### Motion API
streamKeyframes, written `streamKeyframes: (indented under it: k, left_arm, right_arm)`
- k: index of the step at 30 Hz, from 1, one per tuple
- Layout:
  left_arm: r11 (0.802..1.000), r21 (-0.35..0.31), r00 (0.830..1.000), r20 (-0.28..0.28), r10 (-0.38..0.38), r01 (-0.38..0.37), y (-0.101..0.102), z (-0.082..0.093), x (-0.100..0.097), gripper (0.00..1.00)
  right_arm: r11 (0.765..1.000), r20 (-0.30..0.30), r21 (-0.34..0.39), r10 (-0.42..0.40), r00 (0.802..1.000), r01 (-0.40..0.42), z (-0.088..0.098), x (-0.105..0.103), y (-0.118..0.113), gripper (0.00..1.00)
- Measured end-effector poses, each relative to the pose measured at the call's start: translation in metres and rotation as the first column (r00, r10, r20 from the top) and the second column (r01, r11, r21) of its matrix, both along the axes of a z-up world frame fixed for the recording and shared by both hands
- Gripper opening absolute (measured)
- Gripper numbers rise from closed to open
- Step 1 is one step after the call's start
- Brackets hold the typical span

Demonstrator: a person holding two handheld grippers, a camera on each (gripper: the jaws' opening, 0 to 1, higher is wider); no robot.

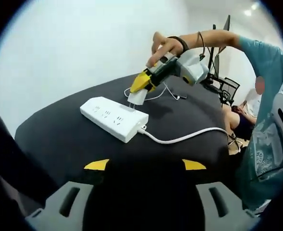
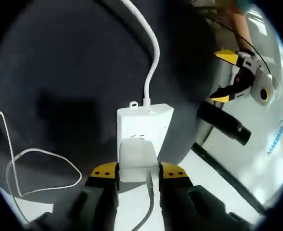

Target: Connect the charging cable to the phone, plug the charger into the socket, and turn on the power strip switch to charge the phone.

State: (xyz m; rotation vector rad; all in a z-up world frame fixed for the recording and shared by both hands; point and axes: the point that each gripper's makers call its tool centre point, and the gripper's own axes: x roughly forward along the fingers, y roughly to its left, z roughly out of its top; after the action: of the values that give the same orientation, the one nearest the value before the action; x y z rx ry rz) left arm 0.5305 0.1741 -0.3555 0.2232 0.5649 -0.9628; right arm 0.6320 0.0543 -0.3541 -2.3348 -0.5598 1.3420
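Dark round worktop (image 1: 59, 139) bearing a white power strip (image 1: 113, 118) with its thick white cord (image 1: 185, 138) trailing toward the edge, and a thin white charging cable (image 2: 23, 168) looped loosely nearby.

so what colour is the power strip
White power strip, on the dark table; clearest in the left gripper view.

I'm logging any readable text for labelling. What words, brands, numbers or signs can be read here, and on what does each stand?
Blue lettering on a pale surface, right gripper view: too blurred and cut off to read.
Print on the person's teal shirt, left gripper view: too blurred to read.
Power strip, charger: no readable marking.
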Motion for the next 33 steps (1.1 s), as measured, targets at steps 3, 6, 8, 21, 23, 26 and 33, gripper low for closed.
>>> streamKeyframes:
  k: [3,6,8,21,23,26,33]
  left_arm:
    - [1.000,-0.009,1.000,-0.007,-0.005,0.005,0.0009,0.0009,0.0028,0.53]
    - [1.000,-0.003,1.000,-0.006,-0.004,0.004,0.0025,0.0005,0.0059,0.53]
    - [1.000,-0.002,1.000,-0.006,-0.004,0.004,0.0024,0.0006,0.0064,0.53]
    - [1.000,-0.001,1.000,-0.006,0.000,0.000,0.0032,-0.0017,0.0080,0.52]
    - [1.000,-0.001,1.000,-0.007,0.000,0.000,0.0005,-0.0030,0.0063,0.52]
    - [1.000,-0.001,1.000,-0.010,-0.003,0.003,-0.0017,-0.0043,0.0046,0.51]
    - [1.000,-0.010,1.000,-0.009,-0.002,0.002,-0.0039,-0.0031,0.0048,0.51]
  right_arm:
    - [1.000,-0.004,-0.006,0.011,1.000,-0.011,-0.0020,-0.0001,0.0015,0.29]
    - [1.000,-0.010,-0.010,0.012,1.000,-0.012,-0.0047,0.0005,0.0016,0.29]
    - [1.000,-0.007,-0.017,0.019,1.000,-0.020,-0.0066,0.0010,0.0013,0.29]
    - [0.999,0.004,-0.026,0.025,1.000,-0.025,-0.0083,0.0067,0.0025,0.29]
    - [0.999,0.004,-0.027,0.029,1.000,-0.029,-0.0084,0.0067,0.0016,0.29]
    - [0.999,0.008,-0.035,0.035,0.999,-0.035,-0.0089,0.0048,0.0009,0.29]
    - [0.997,0.019,-0.069,0.042,0.999,-0.041,-0.0082,0.0050,0.0017,0.29]
